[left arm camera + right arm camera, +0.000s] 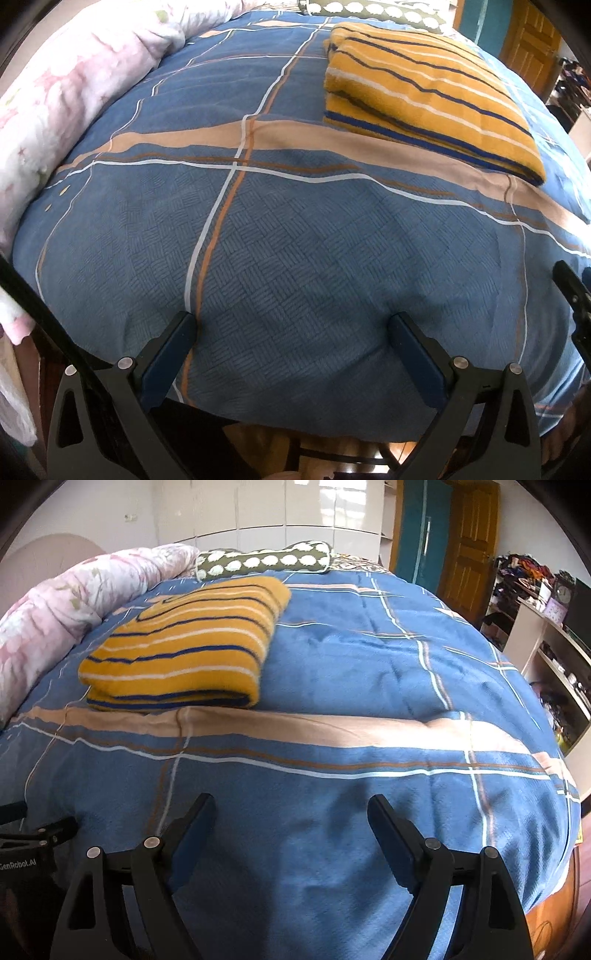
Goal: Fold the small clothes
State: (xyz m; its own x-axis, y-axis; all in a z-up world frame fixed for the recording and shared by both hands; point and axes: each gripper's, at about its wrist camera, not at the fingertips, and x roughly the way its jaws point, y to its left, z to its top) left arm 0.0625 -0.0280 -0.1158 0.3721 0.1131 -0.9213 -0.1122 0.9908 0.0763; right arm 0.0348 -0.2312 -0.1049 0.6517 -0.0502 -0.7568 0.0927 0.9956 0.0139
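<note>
A bedroom is being shown, and most of it is being filled by a bed (295, 229) (369, 664) covered with a blue blanket crossed by white, tan and orange lines. A folded yellow cloth (424, 92) (184, 646) with dark blue and white stripes is lying flat on the blanket, in the far half of the bed. Nothing is touching it. The left gripper (293, 325) is being held low over the near edge of the bed, well apart from the cloth, and its jaws are being kept wide with nothing between them. The right gripper (291, 805) is being held just beside it, over the same near edge, and its jaws are also spread wide and holding nothing. A rolled pink flowered quilt (66, 92) (74, 590) is lying along the left side of the bed. A green pillow (262, 561) with white spots is resting at the far end. A brown wooden door (469, 542) is being seen behind the bed.
</note>
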